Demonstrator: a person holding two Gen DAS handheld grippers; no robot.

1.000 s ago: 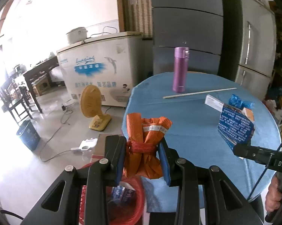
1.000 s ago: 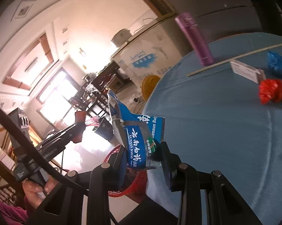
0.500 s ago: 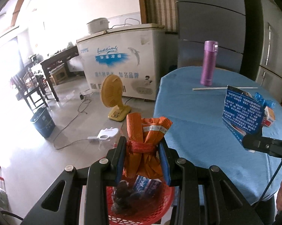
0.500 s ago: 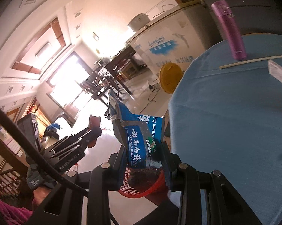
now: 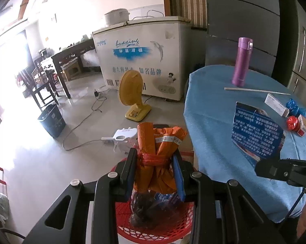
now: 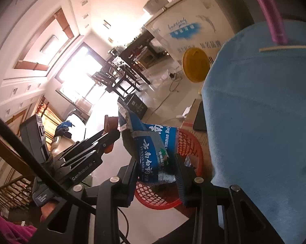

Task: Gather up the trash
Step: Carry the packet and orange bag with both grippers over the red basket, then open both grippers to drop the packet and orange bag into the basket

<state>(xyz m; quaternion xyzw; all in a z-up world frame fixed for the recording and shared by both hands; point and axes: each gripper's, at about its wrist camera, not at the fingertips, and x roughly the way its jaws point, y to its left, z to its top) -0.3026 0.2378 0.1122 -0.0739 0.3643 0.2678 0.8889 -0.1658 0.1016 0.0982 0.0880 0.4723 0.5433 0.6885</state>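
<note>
My left gripper (image 5: 155, 158) is shut on an orange bag bundle (image 5: 160, 142) tied with red string, hanging above a red mesh basket (image 5: 153, 223) on the floor beside the table. The basket holds a dark bag and blue wrappers. My right gripper (image 6: 156, 164) is shut on a torn blue pouch (image 6: 151, 150) with white lettering, held over the same red basket (image 6: 187, 142). In the left wrist view that blue pouch (image 5: 256, 132) shows at the right, above the table's near edge. In the right wrist view the left gripper (image 6: 110, 136) is at the left with the orange bundle in it.
A round table with a blue cloth (image 5: 214, 111) carries a purple flask (image 5: 241, 67), a long white stick (image 5: 254, 90), small boxes (image 5: 276, 104), a blue wrapper (image 5: 295, 106) and a red wrapper (image 5: 292, 122). On the floor are a yellow fan (image 5: 132, 95), a power strip (image 5: 124, 134), cables and a dark bin (image 5: 51, 120).
Both grippers have swung left off the table and sunk toward the red basket, each keeping its load. The basket now fills more of both views.
</note>
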